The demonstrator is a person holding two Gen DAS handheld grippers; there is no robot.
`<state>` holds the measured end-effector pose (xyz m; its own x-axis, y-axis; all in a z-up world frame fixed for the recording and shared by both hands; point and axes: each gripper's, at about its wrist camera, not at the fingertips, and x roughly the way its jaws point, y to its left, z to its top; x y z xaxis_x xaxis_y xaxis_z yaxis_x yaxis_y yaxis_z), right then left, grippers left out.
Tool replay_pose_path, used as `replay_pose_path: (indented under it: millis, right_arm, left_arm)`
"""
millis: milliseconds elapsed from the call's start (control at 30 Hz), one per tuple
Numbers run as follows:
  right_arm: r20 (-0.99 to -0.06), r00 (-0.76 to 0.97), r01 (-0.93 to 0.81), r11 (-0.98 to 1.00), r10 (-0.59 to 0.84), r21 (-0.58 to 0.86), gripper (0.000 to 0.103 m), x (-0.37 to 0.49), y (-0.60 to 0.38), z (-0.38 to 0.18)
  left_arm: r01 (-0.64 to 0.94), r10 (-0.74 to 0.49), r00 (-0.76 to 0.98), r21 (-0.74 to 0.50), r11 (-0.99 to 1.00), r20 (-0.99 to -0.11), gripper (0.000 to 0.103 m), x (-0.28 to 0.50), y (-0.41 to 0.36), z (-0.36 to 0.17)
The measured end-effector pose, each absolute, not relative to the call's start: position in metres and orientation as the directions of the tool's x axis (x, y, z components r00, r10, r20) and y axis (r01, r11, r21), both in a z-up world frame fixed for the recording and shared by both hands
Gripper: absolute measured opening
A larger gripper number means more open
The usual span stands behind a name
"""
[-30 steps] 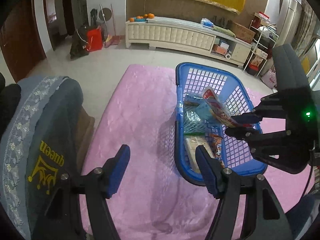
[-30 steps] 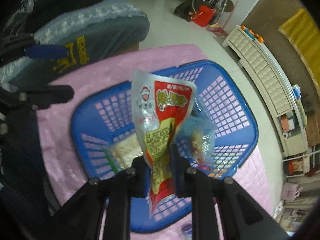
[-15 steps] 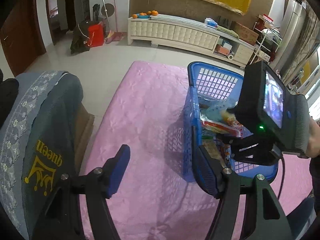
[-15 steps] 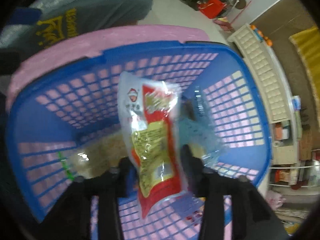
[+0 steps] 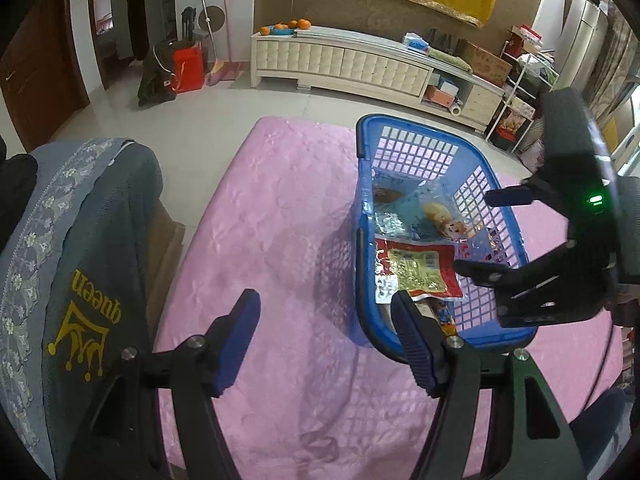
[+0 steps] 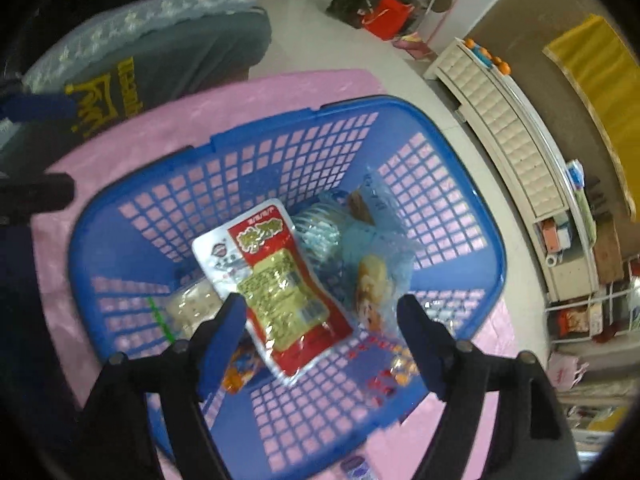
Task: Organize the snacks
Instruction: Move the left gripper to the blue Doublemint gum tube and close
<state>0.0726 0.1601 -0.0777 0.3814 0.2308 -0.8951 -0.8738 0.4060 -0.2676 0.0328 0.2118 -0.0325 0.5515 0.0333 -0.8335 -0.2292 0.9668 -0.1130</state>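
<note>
Red snack pouch [image 6: 280, 284] is being left loose in the blue basket [image 6: 472, 196], right gripper [image 6: 320, 320] jaws just being opened, apart w/ nothing clamped. Left gripper [image 5: 324, 336] jaws are being kept apart, empty. Pouch prob light, crinkly, slippery; best pinched at sealed edge.

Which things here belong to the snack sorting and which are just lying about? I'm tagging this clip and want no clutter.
Belong to the job:
- blue basket
- red snack packet lying in it
- light blue snack bag beside that
- right gripper, just opened, nothing between its jaws
- left gripper, open

Lying about:
- grey cushion
- oranges
- red bag
</note>
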Motion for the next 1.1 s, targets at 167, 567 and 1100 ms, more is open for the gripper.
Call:
replay_pose_path:
  millis: [167, 567, 1100]
  right_arm:
    - [-0.881, 0.376, -0.857, 0.470, 0.289, -0.211, 0.081, 0.067, 0.128, -0.055]
    - [-0.844, 0.395, -0.811, 0.569, 0.364, -0.134, 0.081, 0.053, 0.046, -0.018]
    - [-0.836, 0.389, -0.742, 0.670, 0.388, -0.035, 0.081, 0.063, -0.061, -0.037]
  left_arm:
    - [-0.237, 0.027, 0.563, -0.130, 0.963, -0.826, 0.066, 0.024, 0.205, -0.021]
    - [-0.178, 0.025, 0.593, -0.101, 0.979, -0.805, 0.067, 0.015, 0.155, 0.009]
    - [-0.015, -0.043, 0.569, -0.063, 0.998, -0.821, 0.078, 0.043, 0.050, -0.007]
